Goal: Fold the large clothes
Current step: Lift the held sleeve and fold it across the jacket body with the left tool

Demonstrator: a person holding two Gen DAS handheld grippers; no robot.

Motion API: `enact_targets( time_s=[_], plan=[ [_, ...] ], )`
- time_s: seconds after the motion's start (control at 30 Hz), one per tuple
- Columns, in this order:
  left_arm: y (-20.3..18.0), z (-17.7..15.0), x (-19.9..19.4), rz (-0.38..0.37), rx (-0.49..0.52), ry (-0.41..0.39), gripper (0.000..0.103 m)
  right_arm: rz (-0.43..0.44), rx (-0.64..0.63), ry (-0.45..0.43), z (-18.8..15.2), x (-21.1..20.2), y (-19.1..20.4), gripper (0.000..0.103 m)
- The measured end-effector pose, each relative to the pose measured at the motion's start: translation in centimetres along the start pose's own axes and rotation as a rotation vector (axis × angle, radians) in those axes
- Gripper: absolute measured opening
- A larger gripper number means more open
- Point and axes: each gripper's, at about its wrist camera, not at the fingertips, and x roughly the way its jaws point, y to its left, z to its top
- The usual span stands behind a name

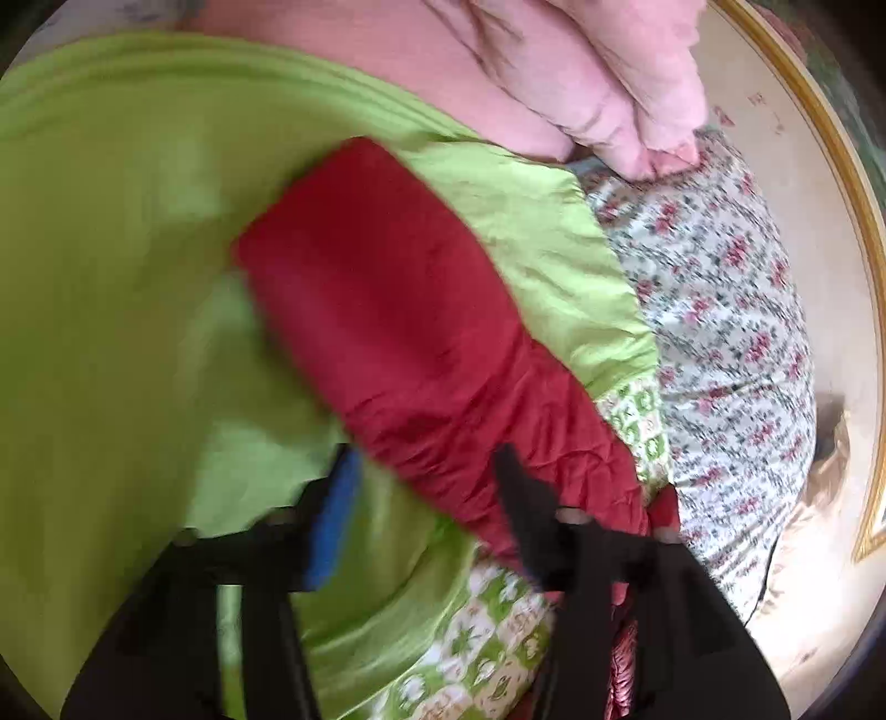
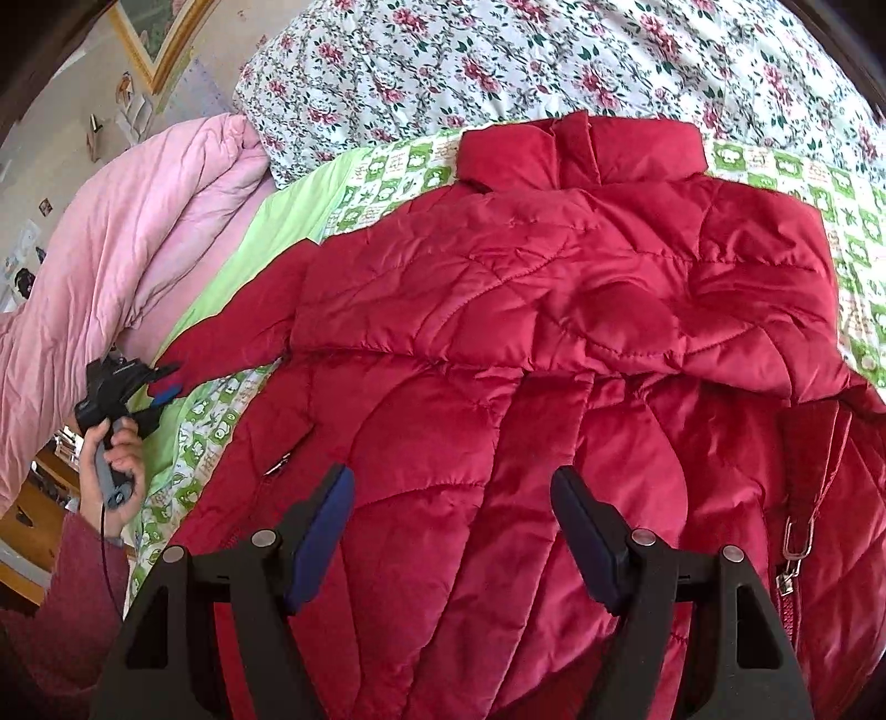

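Jackets: one red quilted jacket (image 2: 526,332), collar up, spread flat on the bed (image 2: 498,50).
Sleeves seen: one (image 1: 398,310), on the green sheet (image 1: 111,249).
Left gripper (image 1: 421,476): jaws wide, astride the sleeve.
Right gripper (image 2: 451,487): jaws wide, above the jacket.
Quilts: one, pink (image 2: 138,221).

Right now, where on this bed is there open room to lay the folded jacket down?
The plain green sheet between the red jacket sleeve and the pink quilt is free. The floral pillow beyond the collar is bare too. The middle is crowded: the jacket covers the patterned sheet, leaving strips.
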Motion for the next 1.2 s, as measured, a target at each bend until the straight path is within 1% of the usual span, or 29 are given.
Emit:
enact_targets(
  time_s=[0.07, 0.13, 0.17, 0.23, 0.3, 0.33, 0.37, 0.4, 0.43, 0.6, 0.73, 0.8, 0.9, 1.03, 1.1, 1.2],
  plan=[
    [0.5, 0.3, 0.1, 0.008, -0.025, -0.024, 0.063, 0.003, 0.0, 0.01, -0.1, 0.3, 0.1, 0.075],
    [0.5, 1.2, 1.0, 0.04, -0.036, -0.019, 0.063, 0.009, -0.01, 0.014, -0.1, 0.4, 0.4, 0.075],
    [0.5, 1.6, 1.3, 0.042, -0.036, -0.028, 0.063, 0.01, -0.016, 0.013, -0.1, 0.3, 0.6, 0.075],
    [-0.2, 2.4, 2.1, 0.075, -0.004, -0.05, 0.063, 0.012, -0.025, 0.005, -0.1, 0.1, 0.8, 0.075],
    [-0.9, 2.9, 2.7, 0.089, 0.026, -0.063, 0.062, 0.013, -0.022, 0.0, 0.0, 0.0, 0.7, 0.075],
    [-1.2, 3.2, 3.0, 0.098, 0.042, -0.07, 0.054, 0.011, -0.017, 0.001, 0.0, 0.0, 0.5, 0.075],
    [-1.6, 3.4, 3.1, 0.1, 0.054, -0.075, 0.043, 0.008, -0.013, 0.001, 0.1, 0.0, 0.3, 0.075],
    [-2.1, 3.6, 3.3, 0.09, 0.075, -0.074, 0.016, 0.0, -0.008, 0.002, 0.1, 0.0, 0.0, 0.075],
    [-2.5, 3.6, 3.2, 0.078, 0.093, -0.07, 0.011, -0.007, -0.003, 0.001, 0.1, -0.1, -0.2, 0.075],
    [-6.4, 2.3, 0.6, 0.033, 0.221, -0.126, 0.009, -0.016, 0.039, -0.02, 0.4, -0.8, -1.7, 0.075],
    [-10.1, 0.6, -0.8, -0.028, 0.304, -0.137, 0.009, -0.013, 0.058, -0.031, 0.7, -1.2, -2.3, 0.075],
    [-11.6, -0.1, -1.1, -0.072, 0.325, -0.125, 0.009, -0.008, 0.063, -0.034, 0.7, -1.3, -2.4, 0.075],
    [-14.5, -2.0, -1.4, -0.131, 0.399, -0.102, 0.009, 0.003, 0.067, -0.043, 0.9, -1.6, -2.5, 0.075],
    [-18.7, -5.2, -1.2, -0.211, 0.496, -0.045, 0.009, 0.01, 0.075, -0.056, 1.3, -2.2, -2.9, 0.075],
    [-20.6, -7.0, -0.7, -0.244, 0.543, -0.014, 0.009, 0.008, 0.083, -0.07, 1.5, -2.7, -3.3, 0.075],
    [-22.9, -9.3, 0.2, -0.273, 0.604, 0.032, 0.009, 0.018, 0.114, -0.089, 1.9, -3.4, -4.1, 0.075]
  ],
)
